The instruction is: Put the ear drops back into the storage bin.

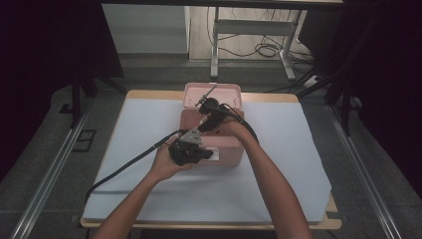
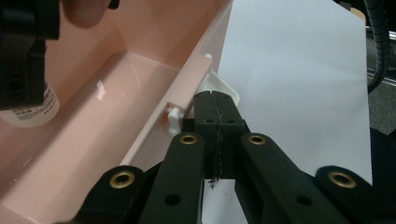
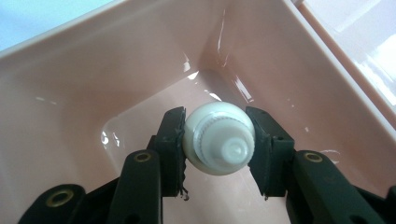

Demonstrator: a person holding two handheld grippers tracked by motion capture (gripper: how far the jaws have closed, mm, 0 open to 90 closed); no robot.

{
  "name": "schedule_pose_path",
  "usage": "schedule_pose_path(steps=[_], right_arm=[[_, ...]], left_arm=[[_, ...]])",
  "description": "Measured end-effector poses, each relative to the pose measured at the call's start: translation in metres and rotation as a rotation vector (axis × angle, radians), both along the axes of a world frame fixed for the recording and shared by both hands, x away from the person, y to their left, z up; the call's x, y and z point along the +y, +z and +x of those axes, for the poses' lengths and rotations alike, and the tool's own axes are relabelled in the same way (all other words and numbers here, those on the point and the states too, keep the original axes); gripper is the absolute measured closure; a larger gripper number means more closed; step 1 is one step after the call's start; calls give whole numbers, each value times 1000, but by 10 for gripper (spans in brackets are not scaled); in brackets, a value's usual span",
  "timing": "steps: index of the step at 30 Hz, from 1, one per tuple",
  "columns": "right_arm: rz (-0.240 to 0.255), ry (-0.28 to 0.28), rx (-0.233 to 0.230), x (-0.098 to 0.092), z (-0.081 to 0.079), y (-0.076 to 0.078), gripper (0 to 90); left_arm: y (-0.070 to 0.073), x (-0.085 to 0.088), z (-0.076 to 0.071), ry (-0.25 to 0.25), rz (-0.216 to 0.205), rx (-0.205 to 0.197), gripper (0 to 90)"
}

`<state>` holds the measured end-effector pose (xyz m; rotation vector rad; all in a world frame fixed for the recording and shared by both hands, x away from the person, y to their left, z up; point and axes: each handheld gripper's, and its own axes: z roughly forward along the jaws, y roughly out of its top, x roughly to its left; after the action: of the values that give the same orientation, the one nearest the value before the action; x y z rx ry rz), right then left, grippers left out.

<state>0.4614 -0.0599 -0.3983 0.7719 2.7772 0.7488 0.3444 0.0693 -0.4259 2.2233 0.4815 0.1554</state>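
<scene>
A pink plastic box (image 1: 228, 152) stands open on the table, its lid (image 1: 226, 94) tipped back. My right gripper (image 1: 209, 113) points down into the box and is shut on a small white bottle (image 3: 219, 144), gripping it at the sides just below the ribbed cap. The bottle hangs above the box's floor (image 3: 149, 112). From the left gripper view the bottle's labelled lower end (image 2: 31, 111) shows under the right gripper (image 2: 21, 56). My left gripper (image 2: 216, 100) is shut. Its tips lie against the white latch (image 2: 223, 86) on the box's front wall (image 2: 154, 126).
The box sits on a pale sheet (image 1: 149, 129) covering a wooden table (image 1: 149, 93). Black cables (image 1: 124, 167) trail from both grippers across the sheet. Desk legs and floor cables (image 1: 268, 50) lie beyond the table's far edge.
</scene>
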Motion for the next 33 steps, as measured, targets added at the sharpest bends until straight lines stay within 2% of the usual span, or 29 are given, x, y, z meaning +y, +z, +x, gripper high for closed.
schedule_pose_path(steps=[22, 33], right_arm=[[-8, -10, 35, 15, 21, -25, 601], [-38, -9, 39, 21, 29, -39, 600]], left_arm=[[0, 0, 1, -6, -1, -1, 900], [0, 0, 0, -7, 0, -4, 900]])
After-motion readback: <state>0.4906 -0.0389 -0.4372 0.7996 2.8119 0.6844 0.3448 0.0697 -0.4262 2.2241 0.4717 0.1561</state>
